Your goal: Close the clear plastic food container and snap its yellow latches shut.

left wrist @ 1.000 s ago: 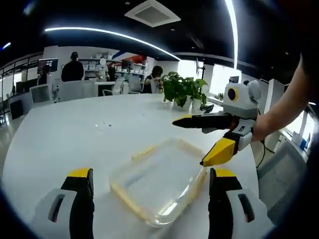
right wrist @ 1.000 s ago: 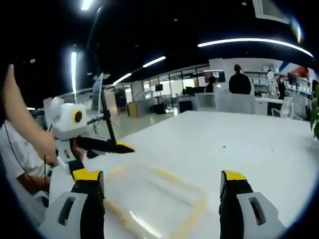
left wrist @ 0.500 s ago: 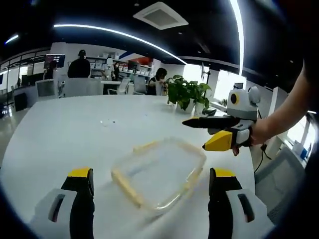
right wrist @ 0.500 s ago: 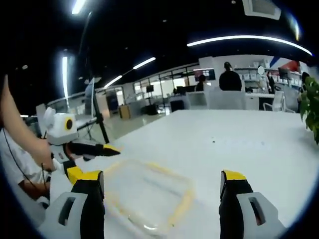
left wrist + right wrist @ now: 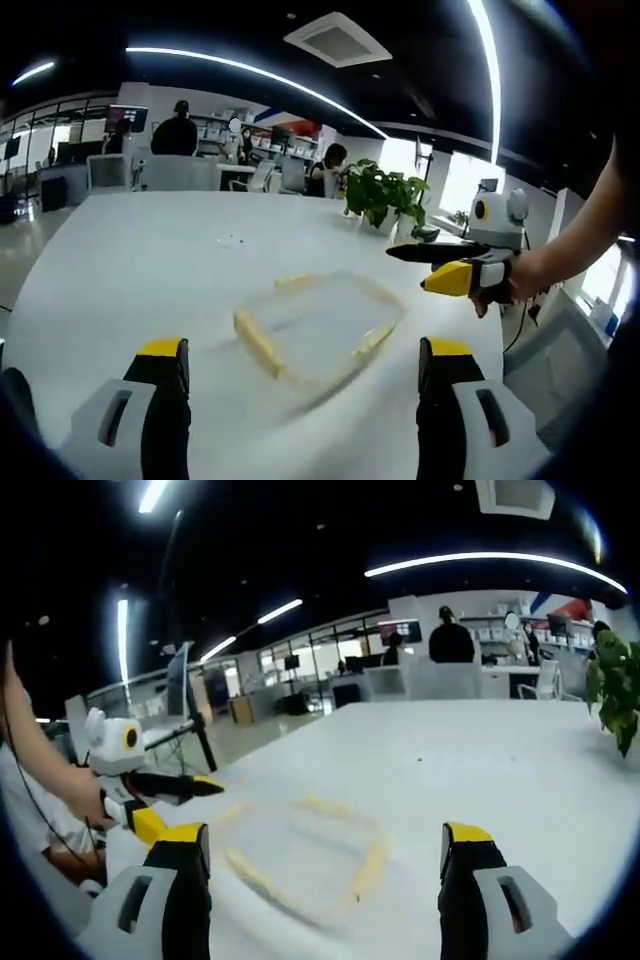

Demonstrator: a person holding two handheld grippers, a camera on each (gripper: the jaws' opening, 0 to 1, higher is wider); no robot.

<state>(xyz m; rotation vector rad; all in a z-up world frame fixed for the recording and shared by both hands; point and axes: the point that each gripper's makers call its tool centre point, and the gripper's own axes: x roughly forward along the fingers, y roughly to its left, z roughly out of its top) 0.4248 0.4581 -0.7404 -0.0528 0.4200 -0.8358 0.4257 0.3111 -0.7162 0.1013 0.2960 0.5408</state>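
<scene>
Rising from the bottom edge of the left gripper view, the left gripper (image 5: 302, 365) has its two yellow-tipped jaws spread wide with nothing between them. Just beyond, in the centre of the frame, the clear plastic food container (image 5: 320, 322) lies flat on the white table (image 5: 150, 260), blurred, with its yellow latches (image 5: 256, 342) along the edges; whether they are snapped down cannot be told. At the right of that frame the right gripper (image 5: 425, 268), held in a hand (image 5: 510, 283), hangs past the container's far right corner, its black and yellow jaws parted and empty. Further back, a potted plant (image 5: 380, 195) stands on the table, and people sit at desks in the upper left. In the right gripper view, the right gripper's own jaws come up from the bottom, also wide apart and holding nothing, with the container just ahead in the lower centre. At the left edge of this frame the left gripper appears with a hand (image 5: 85, 785) on it, beside the container.
</scene>
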